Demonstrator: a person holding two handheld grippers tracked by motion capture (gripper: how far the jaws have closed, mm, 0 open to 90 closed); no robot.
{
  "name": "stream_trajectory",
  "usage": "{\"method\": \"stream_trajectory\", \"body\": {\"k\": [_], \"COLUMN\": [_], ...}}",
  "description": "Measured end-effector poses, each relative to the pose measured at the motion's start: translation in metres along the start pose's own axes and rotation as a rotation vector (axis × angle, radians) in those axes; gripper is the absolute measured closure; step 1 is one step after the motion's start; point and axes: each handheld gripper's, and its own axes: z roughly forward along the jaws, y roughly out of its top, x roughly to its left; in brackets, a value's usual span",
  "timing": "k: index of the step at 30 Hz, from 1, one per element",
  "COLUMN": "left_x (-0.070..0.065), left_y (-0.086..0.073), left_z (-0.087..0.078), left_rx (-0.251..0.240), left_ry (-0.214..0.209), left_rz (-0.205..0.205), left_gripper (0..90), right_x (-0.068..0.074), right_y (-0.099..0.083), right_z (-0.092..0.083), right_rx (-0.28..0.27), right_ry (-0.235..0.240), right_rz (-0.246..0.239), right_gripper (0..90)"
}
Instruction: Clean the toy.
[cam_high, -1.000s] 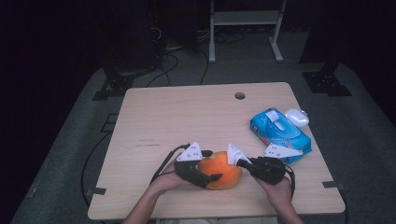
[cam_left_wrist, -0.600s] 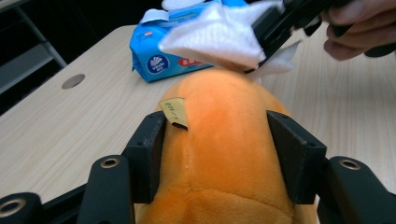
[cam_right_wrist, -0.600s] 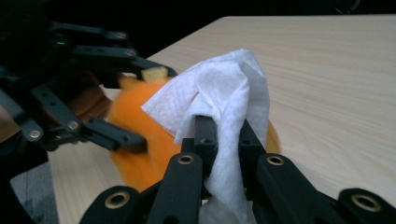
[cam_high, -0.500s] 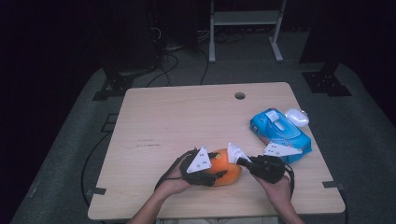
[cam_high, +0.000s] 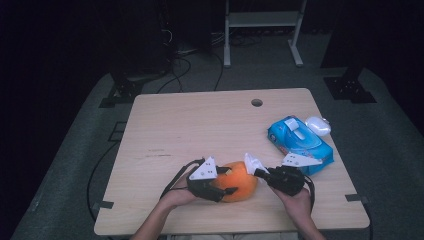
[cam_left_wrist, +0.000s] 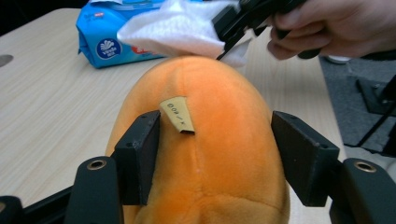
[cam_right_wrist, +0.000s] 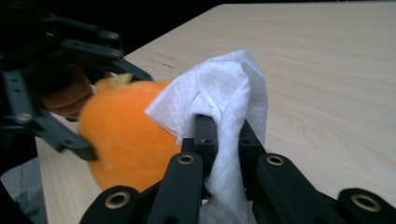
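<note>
The orange plush toy (cam_high: 239, 181) lies lengthwise between both tongs, its far end hidden under the white wipe (cam_right_wrist: 224, 98). The left tongs (cam_left_wrist: 212, 154), just reopening slightly, clasp the toy; the right tongs (cam_right_wrist: 223, 135) clench the wipe.

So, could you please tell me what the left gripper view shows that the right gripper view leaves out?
The left gripper view alone gives the small paper tag on the orange plush toy, the blue wipes pack and the hand around the right gripper. The right gripper view alone gives that gripper's jaws pinched on the white wipe from close up, with the left gripper around the toy. Both share the toy, the wipe and the wooden table.
</note>
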Motion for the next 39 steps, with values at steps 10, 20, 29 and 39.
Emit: {"method": "stream_trajectory", "body": {"k": [10, 20, 29, 39], "left_x": [-0.006, -0.003, 0.001, -0.006], "left_y": [0.001, 0.001, 0.003, 0.002], "left_z": [0.005, 0.003, 0.0, 0.003], "left_rx": [0.011, 0.022, 0.022, 0.045], "left_ry": [-0.025, -0.028, -0.016, -0.068], "left_rz": [0.02, -0.013, -0.043, 0.027], "left_gripper": [31.3, 30.2, 27.3, 26.7], "right_x": [0.013, 0.005, 0.003, 0.015], "right_y": [0.008, 0.001, 0.001, 0.007], "right_z": [-0.003, -0.001, 0.0, -0.001], "right_rx": [-0.027, 0.008, 0.023, -0.01], "right_ry": [0.02, -0.033, -0.051, 0.006], "right_rz": [-0.035, -0.013, -0.033, -0.06], "right_gripper": [83.0, 83.1, 83.1, 83.0]}}
